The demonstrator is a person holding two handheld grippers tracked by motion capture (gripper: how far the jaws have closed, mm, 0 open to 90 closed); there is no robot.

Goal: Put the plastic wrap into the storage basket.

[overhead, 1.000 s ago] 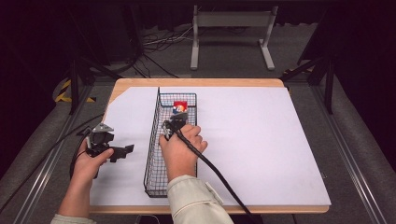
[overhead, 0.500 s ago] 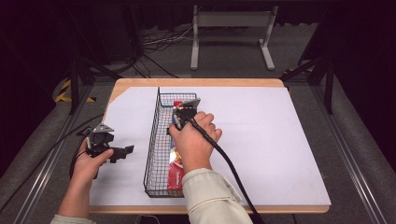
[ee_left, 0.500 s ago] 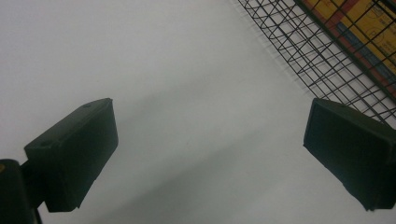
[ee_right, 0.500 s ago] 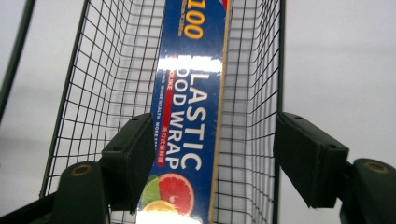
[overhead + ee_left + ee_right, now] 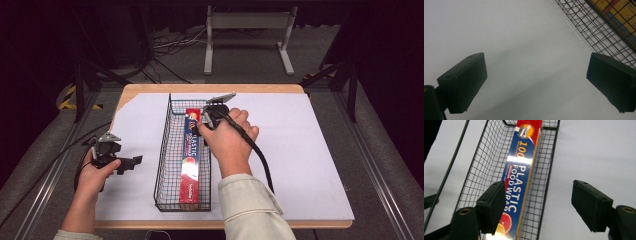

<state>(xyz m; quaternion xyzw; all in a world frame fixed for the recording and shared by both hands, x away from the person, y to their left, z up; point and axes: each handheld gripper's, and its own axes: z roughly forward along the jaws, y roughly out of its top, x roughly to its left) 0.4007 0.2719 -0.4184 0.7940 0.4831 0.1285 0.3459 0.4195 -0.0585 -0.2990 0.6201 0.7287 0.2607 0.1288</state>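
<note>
Since the earlier frame the right gripper [image 5: 204, 121] has lifted off the box of plastic food wrap [image 5: 191, 155], its jaws just opening and nothing between them now. Nearest the person, the left gripper [image 5: 131, 164] hovers over the white bench [image 5: 300, 165], jaws wide and empty. Beyond it the box lies lengthwise in the wire basket [image 5: 167, 165] (against its right wall), the right gripper above its far end.

R gripper [image 5: 204, 121] jaws just opening, empty; L gripper [image 5: 131, 163] jaws wide.
</note>
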